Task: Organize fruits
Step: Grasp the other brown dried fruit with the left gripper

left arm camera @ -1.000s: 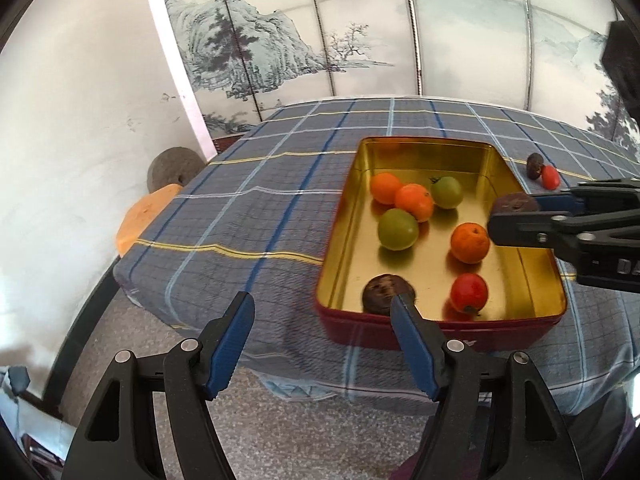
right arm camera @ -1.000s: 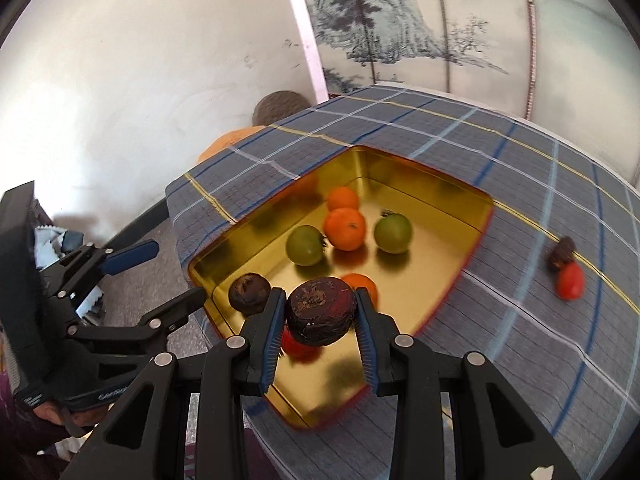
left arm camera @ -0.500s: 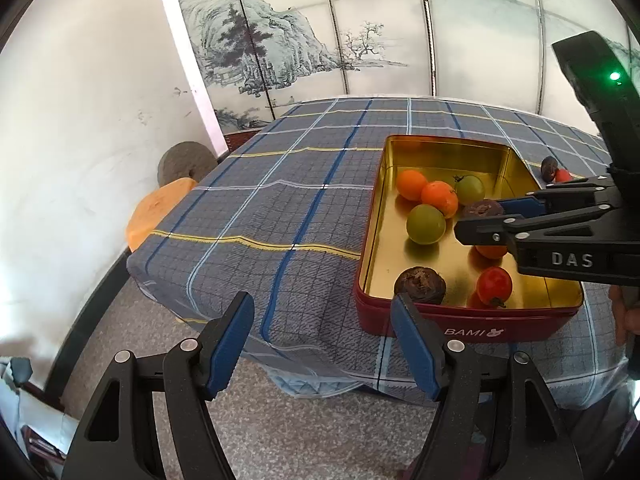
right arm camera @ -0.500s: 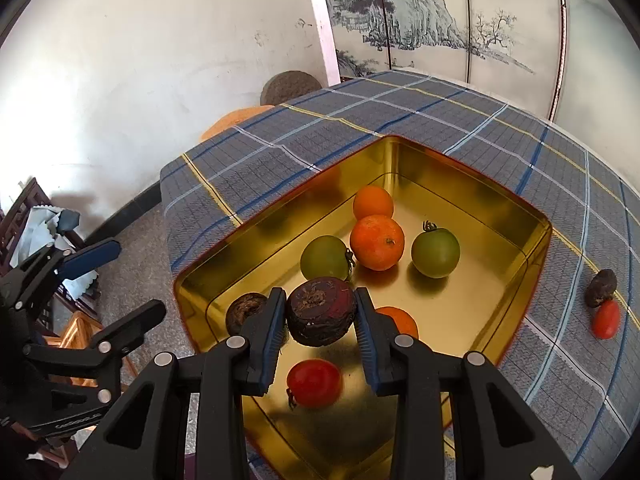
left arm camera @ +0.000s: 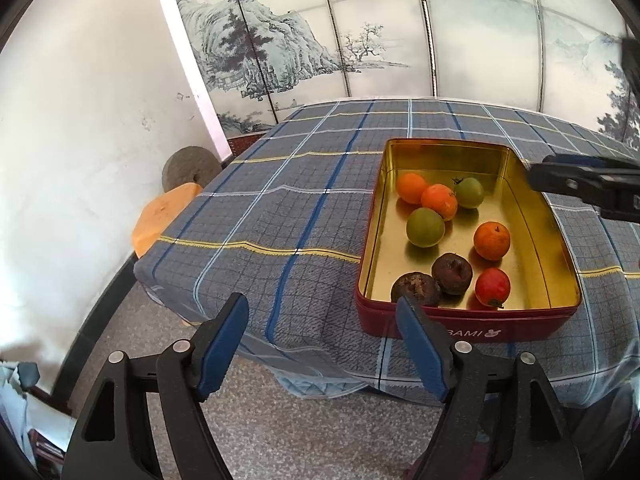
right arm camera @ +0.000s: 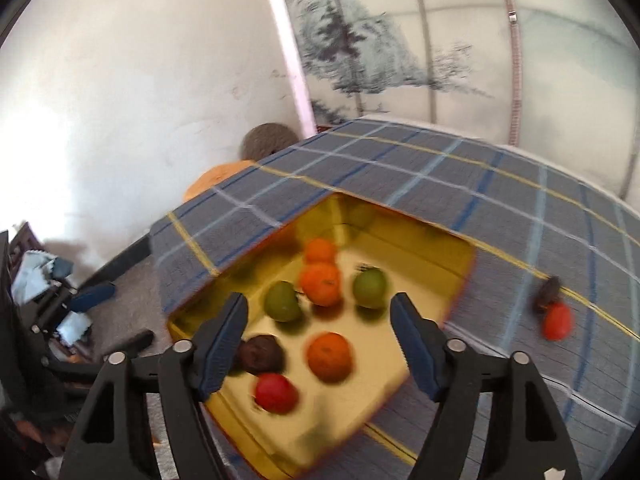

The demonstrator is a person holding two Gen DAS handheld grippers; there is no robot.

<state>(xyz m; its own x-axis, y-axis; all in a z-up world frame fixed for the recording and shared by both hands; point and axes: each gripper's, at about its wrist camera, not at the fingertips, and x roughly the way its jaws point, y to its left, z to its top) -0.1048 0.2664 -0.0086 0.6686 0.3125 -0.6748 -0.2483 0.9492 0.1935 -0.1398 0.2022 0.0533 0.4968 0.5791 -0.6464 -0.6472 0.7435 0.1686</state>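
Left wrist view: plaid-clothed counter (left arm camera: 280, 208) carries a gold-lined red rectangular tin (left arm camera: 532, 322) holding 8 fruits, including 2 dark brown round ones (left arm camera: 452, 273). Left tongs (left arm camera: 322, 312) and right tongs (right arm camera: 318, 312) gape wide, empty.

The right gripper (right arm camera: 318, 312) hangs above the gold-lined tin (right arm camera: 452, 248), its blue-padded fingers (right arm camera: 224, 332) spread wide with nothing between them. The left gripper (left arm camera: 322, 312) hovers just off the tin's (left arm camera: 472, 334) near-left corner, fingers likewise parted and empty, level with the table edge.
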